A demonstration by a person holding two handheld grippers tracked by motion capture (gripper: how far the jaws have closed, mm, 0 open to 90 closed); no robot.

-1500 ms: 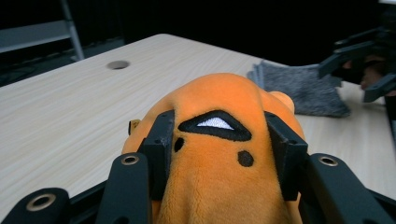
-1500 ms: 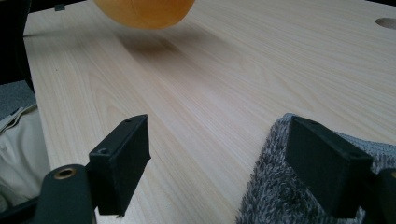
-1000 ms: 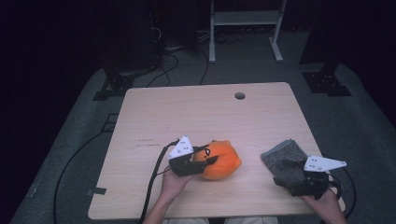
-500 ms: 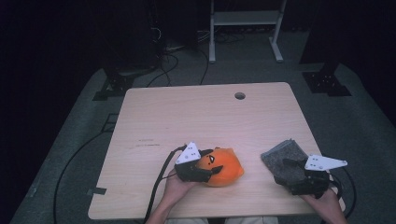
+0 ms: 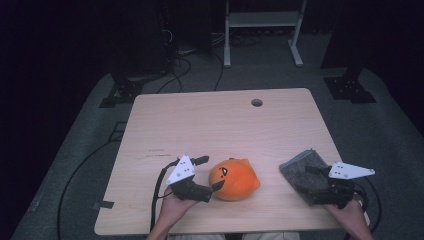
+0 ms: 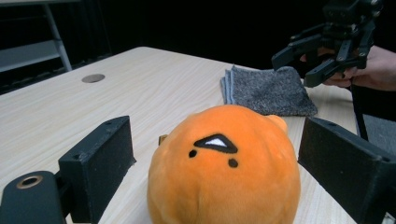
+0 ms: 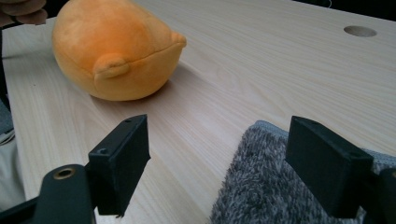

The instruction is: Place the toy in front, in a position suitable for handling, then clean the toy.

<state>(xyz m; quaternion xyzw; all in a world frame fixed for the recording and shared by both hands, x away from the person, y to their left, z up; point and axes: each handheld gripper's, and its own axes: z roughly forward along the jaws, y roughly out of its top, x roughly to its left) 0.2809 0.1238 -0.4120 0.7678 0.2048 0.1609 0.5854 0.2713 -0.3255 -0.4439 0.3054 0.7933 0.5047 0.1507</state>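
An orange plush toy with a small black-and-white face mark lies near the table's front edge. My left gripper stands just left of it, and its jaws have just been opening. In the left gripper view the plush toy sits between the spread jaws of the left gripper, with a gap on each side. My right gripper is open over a folded grey cloth at the front right. The right gripper view shows the grey cloth under one jaw of the right gripper, with nothing pinched.
The light wooden table has a round cable hole near its far edge. Cables trail from both grippers over the front edge. A white frame and dark stands are on the floor beyond the table.
The left gripper's jaws have opened off the plush toy and the gripper has drawn back a little to the left. The plush stays on the table. The right gripper has not moved.
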